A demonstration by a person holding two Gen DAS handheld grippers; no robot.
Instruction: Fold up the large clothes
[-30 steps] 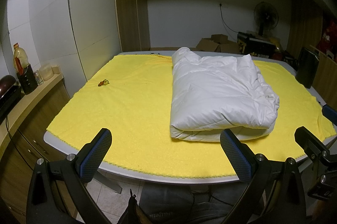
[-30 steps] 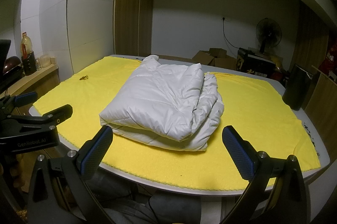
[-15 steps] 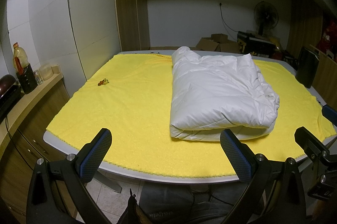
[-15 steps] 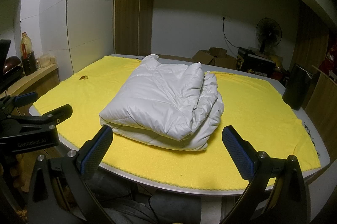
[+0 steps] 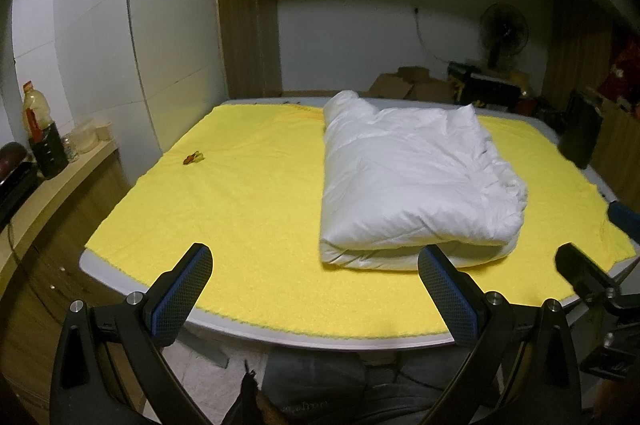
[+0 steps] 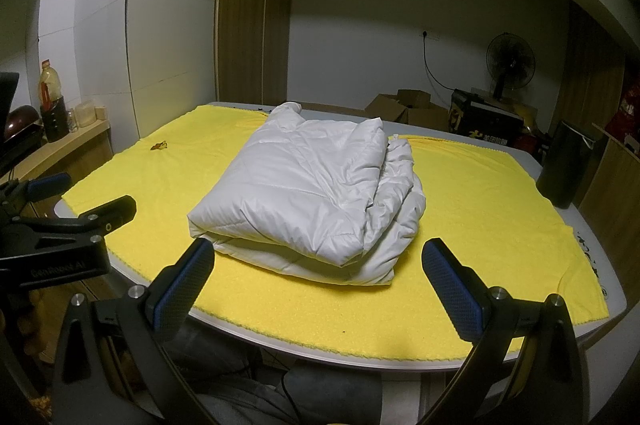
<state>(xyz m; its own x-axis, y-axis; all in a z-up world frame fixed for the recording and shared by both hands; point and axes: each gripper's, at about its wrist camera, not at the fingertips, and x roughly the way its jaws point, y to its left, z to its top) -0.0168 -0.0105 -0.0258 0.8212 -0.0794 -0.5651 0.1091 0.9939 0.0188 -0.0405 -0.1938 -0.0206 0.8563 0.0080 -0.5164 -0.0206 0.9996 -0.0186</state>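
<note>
A white padded jacket (image 5: 412, 185) lies folded into a thick bundle on the yellow cloth (image 5: 248, 209) that covers the table; it also shows in the right wrist view (image 6: 312, 197). My left gripper (image 5: 316, 293) is open and empty, held back at the near table edge, to the left of the bundle's front. My right gripper (image 6: 320, 285) is open and empty, held back at the near edge in front of the bundle. Neither touches the jacket. The left gripper shows from the side in the right wrist view (image 6: 72, 213).
A small brown scrap (image 5: 193, 158) lies on the cloth at the far left. A side counter (image 5: 36, 185) with a bottle (image 5: 38, 129) stands to the left. A black bin (image 6: 566, 165), cardboard boxes (image 6: 404, 109) and a fan (image 6: 510, 65) stand beyond the table.
</note>
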